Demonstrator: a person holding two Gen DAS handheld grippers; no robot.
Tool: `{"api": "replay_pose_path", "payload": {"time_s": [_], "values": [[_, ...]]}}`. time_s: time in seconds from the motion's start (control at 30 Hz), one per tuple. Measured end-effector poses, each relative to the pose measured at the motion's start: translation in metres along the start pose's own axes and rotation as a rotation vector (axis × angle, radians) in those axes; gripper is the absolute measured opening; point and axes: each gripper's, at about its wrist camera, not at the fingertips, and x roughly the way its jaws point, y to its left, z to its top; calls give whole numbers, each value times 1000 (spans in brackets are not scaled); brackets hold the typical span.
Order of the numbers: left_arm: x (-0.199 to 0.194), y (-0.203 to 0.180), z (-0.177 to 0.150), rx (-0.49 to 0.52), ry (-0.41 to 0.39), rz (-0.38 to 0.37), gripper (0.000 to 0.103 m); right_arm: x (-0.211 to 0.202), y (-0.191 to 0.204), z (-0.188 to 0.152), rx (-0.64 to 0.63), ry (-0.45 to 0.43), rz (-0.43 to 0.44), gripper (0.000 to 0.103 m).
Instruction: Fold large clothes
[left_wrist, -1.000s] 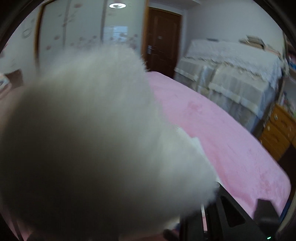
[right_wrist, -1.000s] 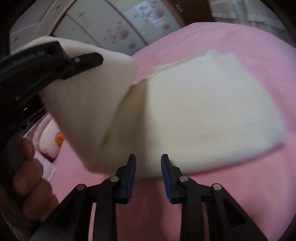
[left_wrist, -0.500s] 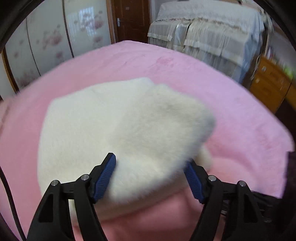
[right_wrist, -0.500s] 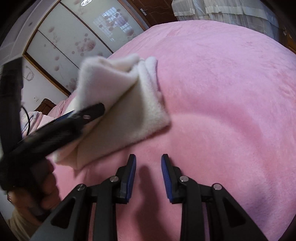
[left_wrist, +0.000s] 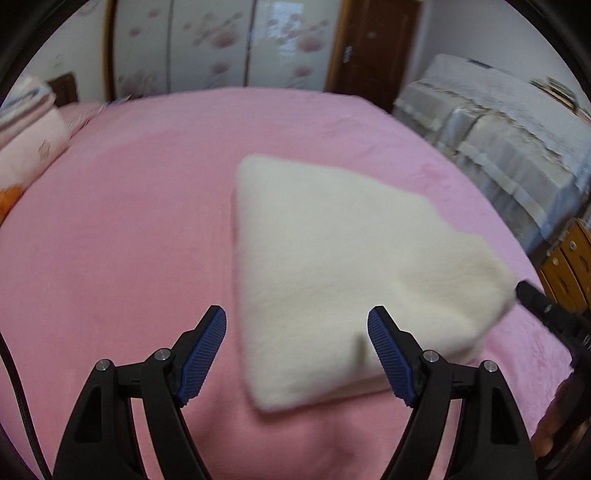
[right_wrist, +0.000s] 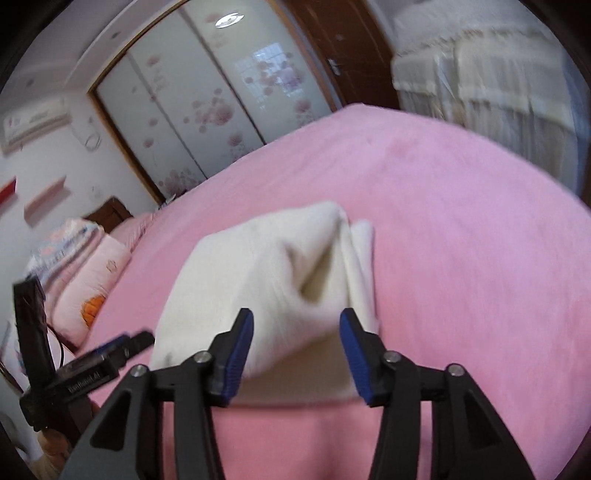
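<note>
- A cream fleece garment (left_wrist: 343, 280) lies folded into a thick, roughly triangular bundle on the pink bed cover (left_wrist: 118, 236), right of the bed's middle in the left wrist view.
- The left hand-held gripper (left_wrist: 297, 354) has just been opening; its blue pads (left_wrist: 201, 358) stand spread, nothing pinched, with the bundle's near edge seen between them.
- The right hand-held gripper (right_wrist: 297, 354) has also just been opening; its jaws are apart over the near end of the garment (right_wrist: 280, 284), not pressing it.
- Pink pillows (left_wrist: 29, 147) sit at the bed's left end.
</note>
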Motion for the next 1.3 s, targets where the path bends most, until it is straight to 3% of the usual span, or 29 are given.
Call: {"api": "replay_pose_path", "payload": {"time_s": [0.1,0.13,0.17,0.27,0.4,0.5,0.57,0.7,0.9,1.0,1.1,1.13,1.23,1.3], "values": [[16,13,-15,-21,30,26,78,21,8,16,-59,55,-4,49],[21,17,-20,-27,39,24,78,30,9,18,-74,81,2,39],[25,15,-22,-31,48,17,78,40,11,18,-84,115,-3,21],[31,6,-15,-16,63,12,77,51,13,20,-111,163,5,14],[24,-9,-15,40,47,-3,66,10,2,28,-73,66,11,9],[37,-27,-25,78,120,-2,54,20,-24,1,9,134,-27,8],[43,-33,-37,98,130,21,54,45,-42,-30,44,214,-64,8],[35,-44,-50,167,102,69,54,46,-40,-47,47,205,-114,8],[28,-36,-54,166,99,40,57,34,-34,-63,26,203,-147,7],[28,-36,-47,178,109,29,63,39,-32,-61,3,226,-163,9],[23,-34,-31,168,148,-59,71,31,-22,-39,-18,222,-154,13],[20,-31,-23,159,151,-94,72,26,-20,-28,-24,211,-145,18],[13,-19,1,132,132,-154,77,16,-12,6,-44,138,-118,54],[19,-7,25,96,118,-143,77,22,-10,28,-53,92,-120,61]]}}
